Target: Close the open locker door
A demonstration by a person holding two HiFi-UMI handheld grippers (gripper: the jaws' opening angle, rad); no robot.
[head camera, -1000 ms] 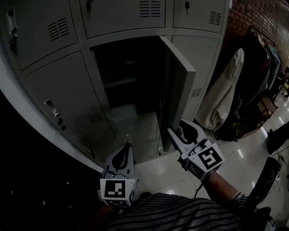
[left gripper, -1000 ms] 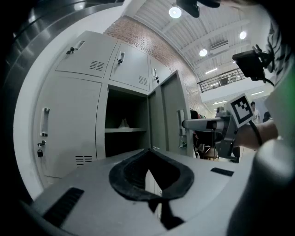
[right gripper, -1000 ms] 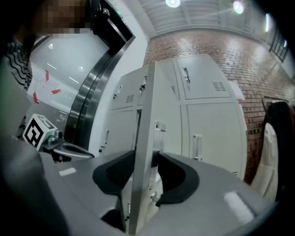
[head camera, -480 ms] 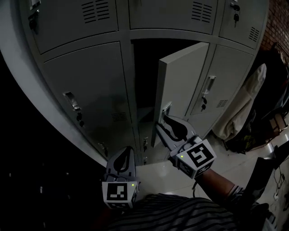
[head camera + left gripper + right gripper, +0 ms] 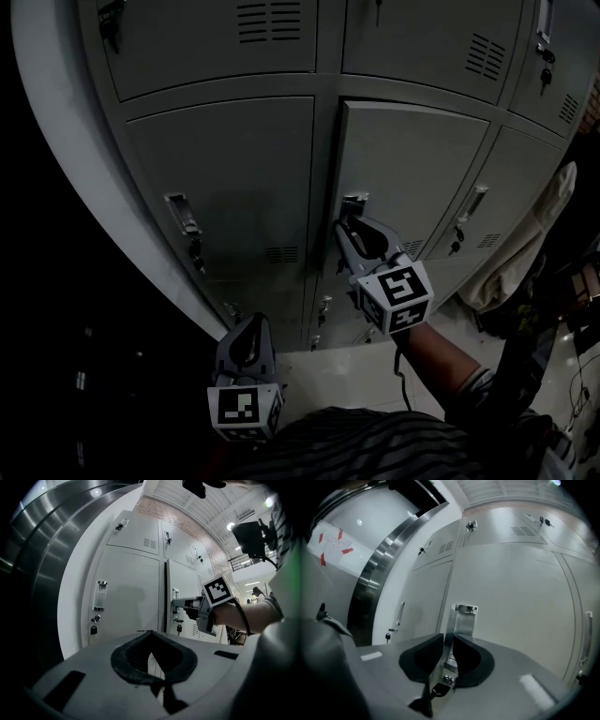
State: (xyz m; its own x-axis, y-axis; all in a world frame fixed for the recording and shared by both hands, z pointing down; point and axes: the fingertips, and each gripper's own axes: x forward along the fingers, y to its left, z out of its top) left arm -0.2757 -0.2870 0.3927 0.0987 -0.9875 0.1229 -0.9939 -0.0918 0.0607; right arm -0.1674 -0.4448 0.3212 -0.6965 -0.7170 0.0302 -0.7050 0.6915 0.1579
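The grey locker door (image 5: 412, 169) stands almost flush with the lockers around it; a thin dark gap shows along its left edge. Its metal handle (image 5: 354, 202) sits at that edge. My right gripper (image 5: 345, 228) is at the handle, and its jaws are closing with the handle (image 5: 464, 618) between the black pads (image 5: 423, 656), which look to be touching it. My left gripper (image 5: 248, 323) hangs low and well short of the lockers, shut and empty. The left gripper view shows the right gripper (image 5: 176, 603) against the door (image 5: 185, 592).
Closed lockers (image 5: 225, 178) surround the door, some with keys hanging (image 5: 93, 630). A curved steel column (image 5: 379, 573) borders them at the left. Coats (image 5: 534, 244) hang at the right. Pale tiled floor (image 5: 328, 370) lies below.
The door swung from wide open to nearly shut. My right gripper followed it leftward and its jaws narrowed round the handle. The left gripper stayed low.
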